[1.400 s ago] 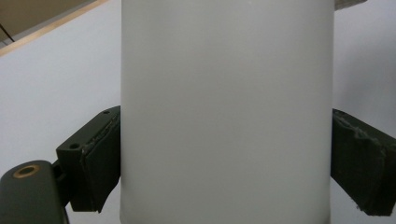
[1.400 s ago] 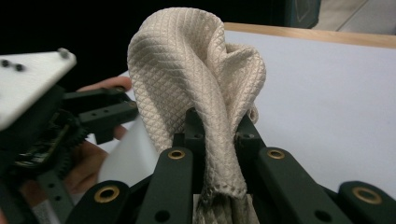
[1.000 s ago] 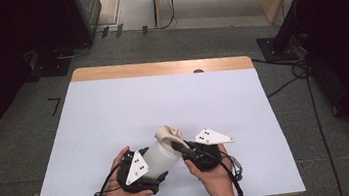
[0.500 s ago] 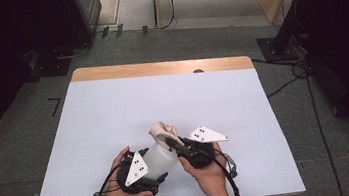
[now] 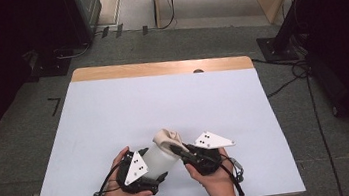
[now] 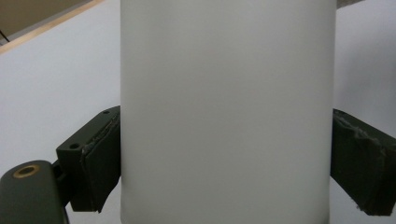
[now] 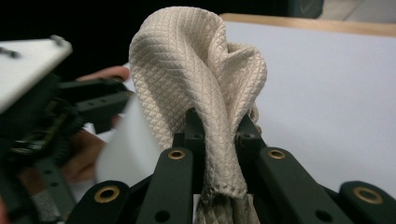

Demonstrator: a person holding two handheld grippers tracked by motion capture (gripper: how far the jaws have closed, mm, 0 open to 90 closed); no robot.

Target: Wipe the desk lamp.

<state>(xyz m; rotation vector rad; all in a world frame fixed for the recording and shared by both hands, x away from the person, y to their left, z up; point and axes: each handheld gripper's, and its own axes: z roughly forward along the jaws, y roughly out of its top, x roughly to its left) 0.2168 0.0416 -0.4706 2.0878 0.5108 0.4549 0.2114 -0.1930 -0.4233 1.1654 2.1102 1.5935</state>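
— Where was the white cup [image 5: 160, 159]?
— Near the table's [image 5: 113, 110] front edge, about midway along it, tilted, with the left gripper [image 5: 147, 169] clamped on its sides.
— And the right gripper [image 5: 178, 150]?
— Its jaws were closed on a beige cloth [image 7: 196, 79], bunched at the cup's mouth.

Your two grippers crowd the near edge of the white table [image 5: 114, 115], with the white cup [image 5: 159, 160] and beige cloth [image 5: 167, 138] wedged between them. From ten through two o'clock the tabletop lies open to the wooden strip [image 5: 159, 68] at twelve.
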